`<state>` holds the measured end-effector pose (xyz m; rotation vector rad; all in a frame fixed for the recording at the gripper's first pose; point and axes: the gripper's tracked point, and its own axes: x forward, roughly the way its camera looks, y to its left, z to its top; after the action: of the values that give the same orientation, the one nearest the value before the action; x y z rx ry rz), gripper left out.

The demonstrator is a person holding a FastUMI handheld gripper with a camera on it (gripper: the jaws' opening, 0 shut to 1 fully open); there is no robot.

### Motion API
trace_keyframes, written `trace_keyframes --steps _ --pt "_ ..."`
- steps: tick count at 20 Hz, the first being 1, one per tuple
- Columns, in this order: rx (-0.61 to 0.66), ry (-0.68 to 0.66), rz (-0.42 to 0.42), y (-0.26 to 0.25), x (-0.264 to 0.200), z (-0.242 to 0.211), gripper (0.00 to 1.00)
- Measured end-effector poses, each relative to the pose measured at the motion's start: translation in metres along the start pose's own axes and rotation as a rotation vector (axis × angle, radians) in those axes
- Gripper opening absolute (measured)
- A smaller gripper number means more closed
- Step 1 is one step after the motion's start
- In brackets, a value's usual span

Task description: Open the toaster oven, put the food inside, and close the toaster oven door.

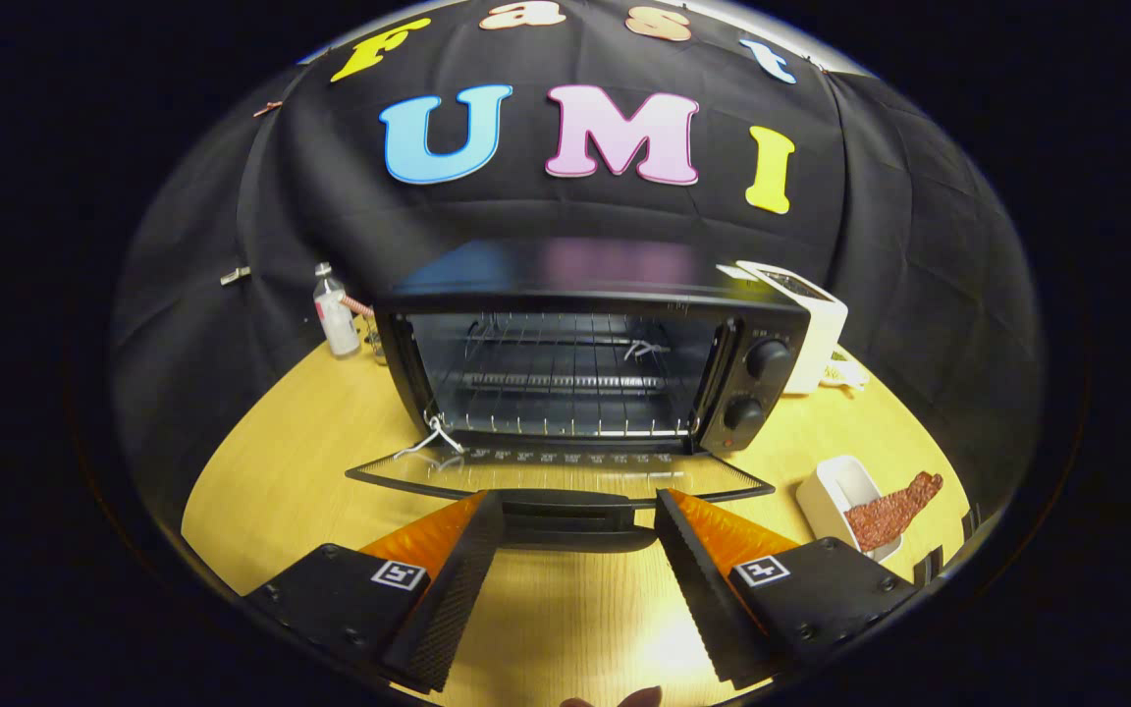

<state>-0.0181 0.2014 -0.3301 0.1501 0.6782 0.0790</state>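
Before the toaster oven (585,353) (no readable label), the hand-held gripper (577,516) gapes beside its lowered door (556,476).

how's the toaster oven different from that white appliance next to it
The toaster oven is black and wide; the white appliance is narrower. The oven's glass door lies folded down, showing a bare wire rack; the white one has top slots. The oven is ahead of the open tongs; the white one stands beyond its knob side. Both stand on the wooden table.
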Motion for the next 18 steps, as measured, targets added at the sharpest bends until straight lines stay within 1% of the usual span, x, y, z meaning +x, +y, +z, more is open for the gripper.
trace_keyframes --steps 4,6,9,11,14,18 --pt "-0.033 0.112 -0.002 -0.003 0.009 -0.041 0.97" --pt "-0.049 0.139 -0.004 -0.005 0.013 -0.047 0.99" --pt "-0.041 0.133 0.016 -0.002 0.006 -0.046 0.98" --pt "-0.041 0.117 0.029 -0.002 0.0 -0.038 0.99" --pt "-0.013 0.067 0.052 -0.004 -0.012 -0.012 0.99" --pt "-0.027 -0.061 0.074 -0.014 -0.036 0.043 0.98"
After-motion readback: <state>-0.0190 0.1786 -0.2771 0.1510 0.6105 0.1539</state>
